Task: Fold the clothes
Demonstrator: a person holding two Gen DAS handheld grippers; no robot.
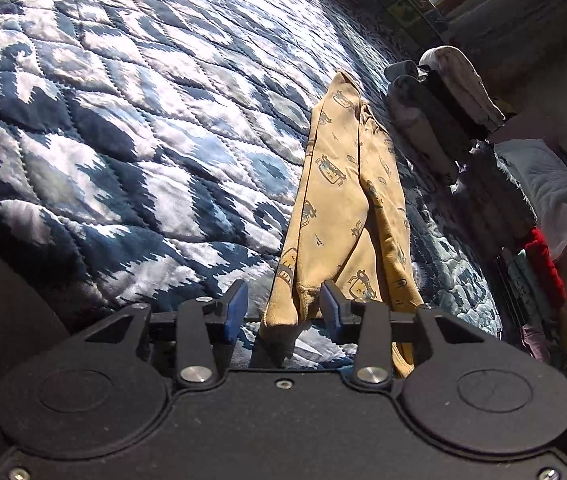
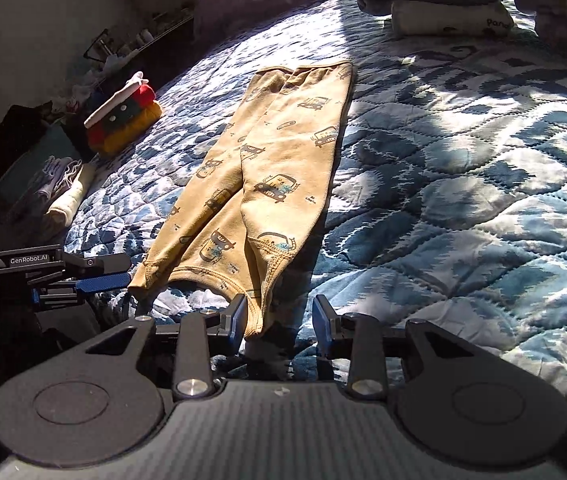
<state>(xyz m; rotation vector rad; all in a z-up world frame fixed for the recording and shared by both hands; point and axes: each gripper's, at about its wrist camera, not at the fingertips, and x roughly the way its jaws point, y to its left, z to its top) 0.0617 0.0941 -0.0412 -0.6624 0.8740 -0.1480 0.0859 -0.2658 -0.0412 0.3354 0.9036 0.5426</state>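
Left wrist view: left gripper [image 1: 283, 310] wide open, holding nothing; cuff of yellow printed trousers [image 1: 343, 200] lies between blue pads, untouched. Trousers on quilted bedspread [image 1: 123, 140], long axis running straight away from fingers toward far edge.

Right wrist view: right gripper [image 2: 277, 316] open, empty; other leg cuff just beside its left pad. Both grippers equally near cuffs; waistband far

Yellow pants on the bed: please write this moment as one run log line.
yellow pants: flat on quilt | left tongs: open, at cuff | right tongs: open, at cuff | fold: not yet done
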